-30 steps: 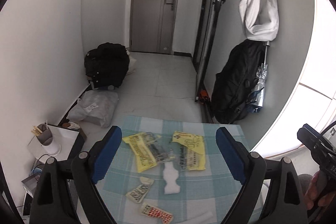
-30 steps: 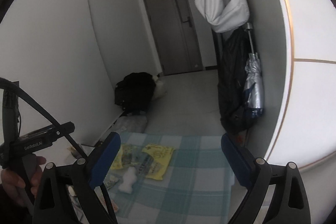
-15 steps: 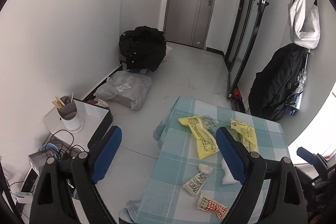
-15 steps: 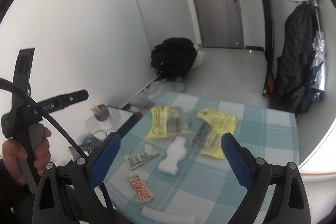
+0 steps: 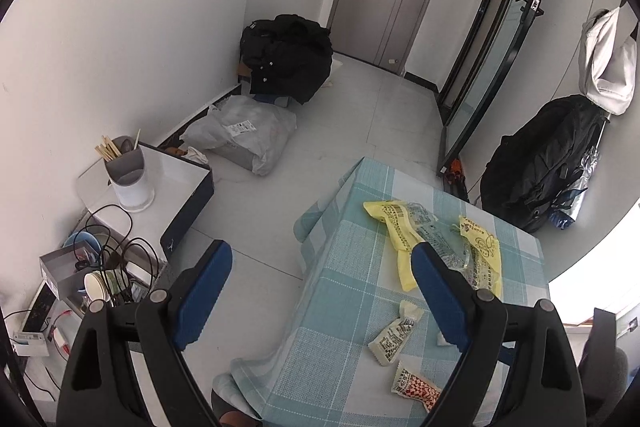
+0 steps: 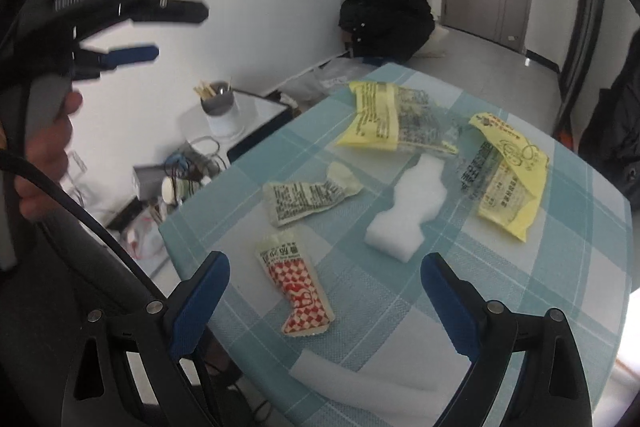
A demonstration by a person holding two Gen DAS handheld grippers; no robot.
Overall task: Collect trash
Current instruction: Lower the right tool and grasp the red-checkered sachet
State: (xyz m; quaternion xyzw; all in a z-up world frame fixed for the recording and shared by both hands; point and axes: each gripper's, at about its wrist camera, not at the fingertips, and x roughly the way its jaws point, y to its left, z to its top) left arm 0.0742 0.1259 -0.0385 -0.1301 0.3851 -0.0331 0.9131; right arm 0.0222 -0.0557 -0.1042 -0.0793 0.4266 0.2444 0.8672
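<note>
Trash still covers the checked tablecloth and I have collected none of it: both my grippers stand wide open and empty. Just ahead of my right gripper lies the red-checked wrapper, with the white foam piece, a printed wrapper and 2 yellow bags beyond. My left gripper hangs over the table's left edge. No bin shows.

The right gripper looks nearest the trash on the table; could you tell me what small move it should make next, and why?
Probably ease the right gripper down onto the red-checked wrapper and close. Its jaws stand open and empty, and that wrapper lies flat on the checked tablecloth between the fingers, nearer than the white foam piece.
</note>
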